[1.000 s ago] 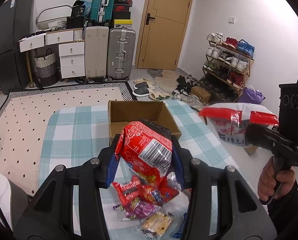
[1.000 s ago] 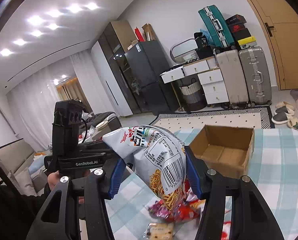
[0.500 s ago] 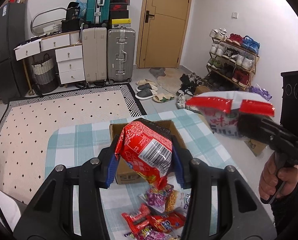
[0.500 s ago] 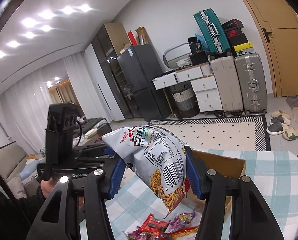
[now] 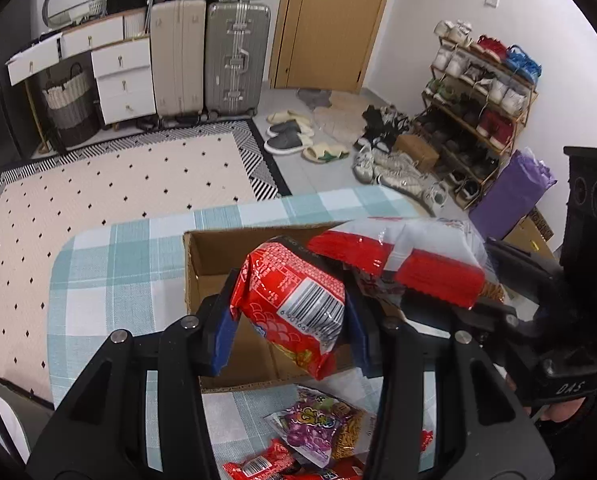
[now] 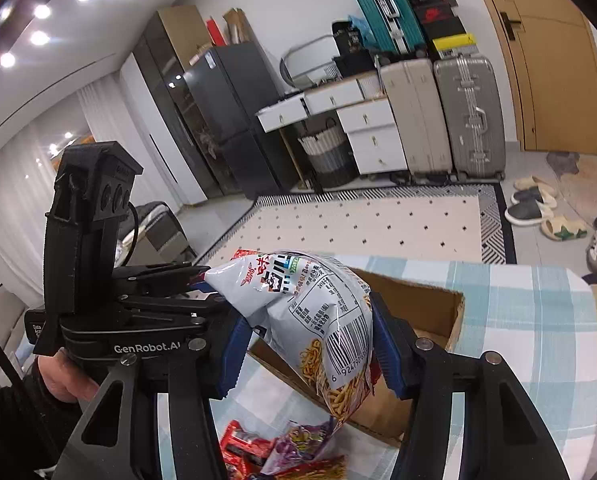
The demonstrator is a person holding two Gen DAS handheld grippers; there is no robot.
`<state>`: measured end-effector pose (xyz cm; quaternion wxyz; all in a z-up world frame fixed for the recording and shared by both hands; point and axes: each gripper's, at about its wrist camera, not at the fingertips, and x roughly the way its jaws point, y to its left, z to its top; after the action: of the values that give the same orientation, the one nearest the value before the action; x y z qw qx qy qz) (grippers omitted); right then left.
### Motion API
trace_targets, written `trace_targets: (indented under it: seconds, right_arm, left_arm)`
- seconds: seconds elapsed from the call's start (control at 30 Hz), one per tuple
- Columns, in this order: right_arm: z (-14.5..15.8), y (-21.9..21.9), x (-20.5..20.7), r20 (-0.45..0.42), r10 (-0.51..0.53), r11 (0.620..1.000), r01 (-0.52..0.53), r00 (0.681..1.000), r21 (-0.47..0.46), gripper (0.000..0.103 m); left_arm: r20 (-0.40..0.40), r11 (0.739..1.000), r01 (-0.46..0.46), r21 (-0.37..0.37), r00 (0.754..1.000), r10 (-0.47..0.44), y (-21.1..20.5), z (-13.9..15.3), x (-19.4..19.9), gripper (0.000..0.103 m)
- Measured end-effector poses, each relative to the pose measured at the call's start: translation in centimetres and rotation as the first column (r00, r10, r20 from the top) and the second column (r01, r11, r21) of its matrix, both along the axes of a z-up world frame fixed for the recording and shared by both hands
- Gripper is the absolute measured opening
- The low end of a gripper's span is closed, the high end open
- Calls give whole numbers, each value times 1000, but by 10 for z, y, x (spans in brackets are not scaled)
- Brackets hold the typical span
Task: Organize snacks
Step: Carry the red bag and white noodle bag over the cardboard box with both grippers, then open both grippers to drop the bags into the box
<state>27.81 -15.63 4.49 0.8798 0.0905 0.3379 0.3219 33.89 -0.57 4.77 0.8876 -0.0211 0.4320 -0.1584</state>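
Note:
My left gripper point(image 5: 290, 324) is shut on a red snack bag point(image 5: 294, 304) and holds it over the open cardboard box point(image 5: 214, 256) on the checked tablecloth. My right gripper point(image 6: 304, 340) is shut on a white and red noodle-snack bag point(image 6: 318, 320), also above the box point(image 6: 430, 308). That white bag point(image 5: 410, 264) shows in the left wrist view just right of the red one, close to it. The left gripper body point(image 6: 94, 280) shows at the left of the right wrist view. Several loose snack packets point(image 5: 318, 428) lie on the cloth in front of the box.
The table point(image 5: 110, 280) has a rounded far-left corner. Beyond it lie a dotted rug point(image 5: 118, 188), suitcases point(image 5: 234, 56), white drawers point(image 5: 122, 76), a door, slippers and a shoe rack point(image 5: 482, 92). A purple bag point(image 5: 510, 192) stands right of the table.
Both grippers have moved forward and down over the box with their bags. The two bags have come close together. The loose packets have slid toward the bottom of the views.

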Motion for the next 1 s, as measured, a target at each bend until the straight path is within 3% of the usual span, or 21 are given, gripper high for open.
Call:
trace_targets:
  seconds: [0.17,0.53,0.83,1.0]
  right_arm:
    - [-40,2,27,-70,-7,999,4,998,-37,57]
    - [-95,7,56,-159,1,997,-13,987,-72,57]
    - [-117,7,68,-203,-11,995,-9,979,-95,59]
    - [-116,6,65,-180,-23,993,1,983,-122,60]
  left_arm:
    - [-41,998,-3,64,999,6,-7,-46,17,44]
    - [-134,994,37,103,991,-23,-19,-118,45,44]
    - [-156,978,51,204,988,-19,-38,-142,55,45]
    - [-135,962,30,270,991,7,-47,-139,51,61]
